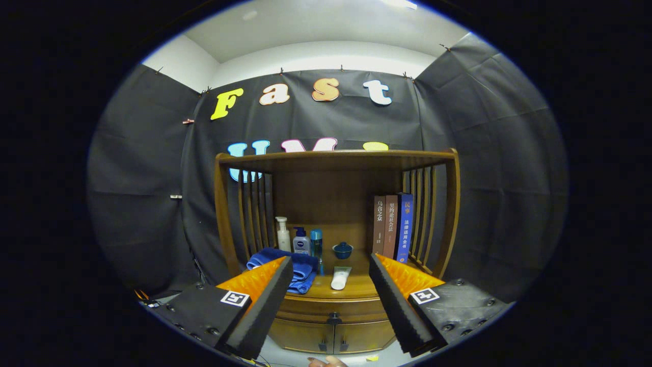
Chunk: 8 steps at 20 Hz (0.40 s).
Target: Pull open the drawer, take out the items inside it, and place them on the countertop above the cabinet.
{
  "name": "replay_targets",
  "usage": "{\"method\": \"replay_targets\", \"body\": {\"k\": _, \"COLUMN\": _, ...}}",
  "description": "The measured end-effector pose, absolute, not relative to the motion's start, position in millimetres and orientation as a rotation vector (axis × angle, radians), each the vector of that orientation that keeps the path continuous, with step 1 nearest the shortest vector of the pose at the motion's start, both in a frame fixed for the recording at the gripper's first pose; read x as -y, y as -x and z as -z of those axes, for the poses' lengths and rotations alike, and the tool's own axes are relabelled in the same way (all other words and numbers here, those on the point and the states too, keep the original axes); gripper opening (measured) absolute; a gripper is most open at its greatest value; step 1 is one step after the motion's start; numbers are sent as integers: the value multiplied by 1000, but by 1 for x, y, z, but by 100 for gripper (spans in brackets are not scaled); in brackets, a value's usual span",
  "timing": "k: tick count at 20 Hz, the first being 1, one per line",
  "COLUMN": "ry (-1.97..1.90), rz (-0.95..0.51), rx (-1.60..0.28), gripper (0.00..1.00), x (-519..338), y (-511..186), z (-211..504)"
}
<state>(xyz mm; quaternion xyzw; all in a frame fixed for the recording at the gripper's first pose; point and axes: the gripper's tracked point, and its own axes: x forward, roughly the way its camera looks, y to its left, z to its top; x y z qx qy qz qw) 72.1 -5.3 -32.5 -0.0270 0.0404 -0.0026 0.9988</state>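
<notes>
Gripper point(331, 265) spread wide, holding nothing — well back from the cabinet point(333, 336). Drawer point(333, 309) closed — towel point(285, 265) and tube point(340, 278) on the countertop point(356, 290).

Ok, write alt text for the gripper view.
The gripper is open, fingers spread and aimed at a wooden cabinet's closed drawer with its dark knob. On the countertop beyond lie a blue towel, a white tube, bottles and upright books.

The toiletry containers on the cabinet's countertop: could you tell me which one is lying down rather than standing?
The white tube, lying flat ahead of the open gripper; the pump bottles and blue-capped bottle stand upright behind.
</notes>
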Motion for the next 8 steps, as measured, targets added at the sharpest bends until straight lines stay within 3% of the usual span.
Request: {"method": "replay_targets", "body": {"k": 8, "ry": 26, "rz": -3, "rx": -79, "gripper": 99, "x": -5, "y": -44, "z": 19}}
